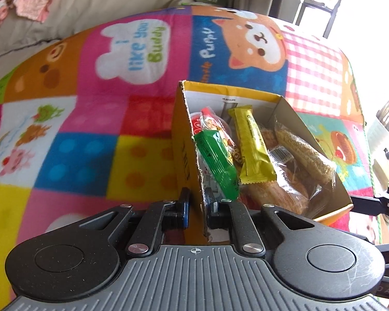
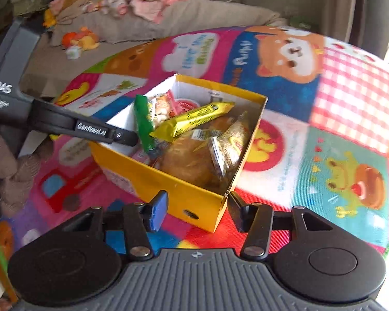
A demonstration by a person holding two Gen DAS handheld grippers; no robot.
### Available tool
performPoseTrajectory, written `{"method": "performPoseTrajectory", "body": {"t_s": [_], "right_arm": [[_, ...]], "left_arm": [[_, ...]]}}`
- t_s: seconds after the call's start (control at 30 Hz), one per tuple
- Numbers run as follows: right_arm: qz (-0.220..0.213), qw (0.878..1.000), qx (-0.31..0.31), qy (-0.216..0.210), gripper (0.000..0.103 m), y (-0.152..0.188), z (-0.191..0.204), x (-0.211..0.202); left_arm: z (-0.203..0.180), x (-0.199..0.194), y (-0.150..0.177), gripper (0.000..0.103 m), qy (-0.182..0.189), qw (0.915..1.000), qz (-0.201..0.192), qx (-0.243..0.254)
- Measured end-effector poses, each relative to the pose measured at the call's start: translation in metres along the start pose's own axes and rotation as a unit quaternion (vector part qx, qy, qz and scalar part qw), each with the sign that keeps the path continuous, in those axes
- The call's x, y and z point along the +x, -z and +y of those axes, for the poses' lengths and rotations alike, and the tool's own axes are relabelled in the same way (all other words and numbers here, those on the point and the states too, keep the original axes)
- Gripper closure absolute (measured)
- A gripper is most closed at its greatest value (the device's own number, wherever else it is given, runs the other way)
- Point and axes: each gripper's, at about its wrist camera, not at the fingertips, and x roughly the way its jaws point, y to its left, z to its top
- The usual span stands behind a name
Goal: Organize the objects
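Note:
A yellow cardboard box [image 1: 180, 140] stands on the patchwork mat, holding a green snack pack [image 1: 215, 158], a yellow bar [image 1: 251, 145], a sesame bar [image 1: 303, 153] and wrapped bread [image 1: 280, 189]. My left gripper [image 1: 197, 202] is shut on the box's left wall, one finger outside, one inside. In the right wrist view the box [image 2: 184, 197] sits just ahead of my right gripper [image 2: 197, 207], which is open, its fingers either side of the box's near corner. The left gripper's finger [image 2: 96, 129] shows clamped on the far wall.
The colourful cartoon mat [image 1: 132, 51] covers the surface. A beige cushion with pink cloths [image 2: 147, 7] and small orange toys [image 2: 80, 39] lie behind. A chair [image 1: 316, 2] stands at the far right by bright light.

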Motion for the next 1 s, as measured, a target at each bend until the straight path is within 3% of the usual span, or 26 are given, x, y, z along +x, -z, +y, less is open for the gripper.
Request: {"method": "performPoseTrajectory", "body": {"t_s": [0.13,0.23,0.33,0.4,0.5,0.67,0.73,0.87,0.97,1.0], "right_arm": [[-0.014,0.998,0.042,0.035,0.052,-0.010,-0.032,0.016],[-0.026,0.996,0.062,0.059,0.052,-0.018,-0.052,0.030],[-0.030,0.995,0.073,0.063,0.052,-0.021,-0.061,0.039],[-0.036,0.995,0.061,0.067,0.052,-0.019,-0.058,0.042],[-0.042,0.995,0.049,0.074,0.052,-0.016,-0.054,0.045],[-0.041,0.993,0.076,0.083,0.047,-0.005,-0.059,0.043],[-0.046,0.991,0.093,0.088,0.030,0.003,-0.062,0.032],[-0.051,0.988,0.123,0.083,0.017,0.030,-0.059,0.004],[-0.041,0.985,0.140,0.092,0.001,0.056,-0.050,-0.012],[-0.042,0.983,0.148,0.097,0.000,0.066,-0.047,-0.017]], "left_arm": [[-0.009,0.040,-0.032,0.090,0.018,0.9991,-0.009,-0.037],[-0.012,0.059,-0.044,0.085,-0.004,0.9994,-0.005,-0.035],[-0.008,0.064,-0.041,0.061,-0.027,0.9995,-0.011,-0.010],[0.002,0.068,-0.038,0.027,-0.043,0.9987,-0.018,-0.018],[0.015,0.071,-0.034,0.010,-0.051,0.9972,-0.016,-0.052],[0.008,0.046,-0.024,0.017,-0.054,0.9948,-0.077,-0.041],[0.006,0.026,-0.017,0.017,-0.053,0.9917,-0.106,-0.049],[-0.013,-0.024,0.014,0.018,-0.084,0.9825,-0.166,-0.015],[-0.033,-0.050,0.054,0.018,-0.079,0.9843,-0.156,0.024],[-0.042,-0.055,0.069,0.018,-0.078,0.9859,-0.144,0.034]]}}
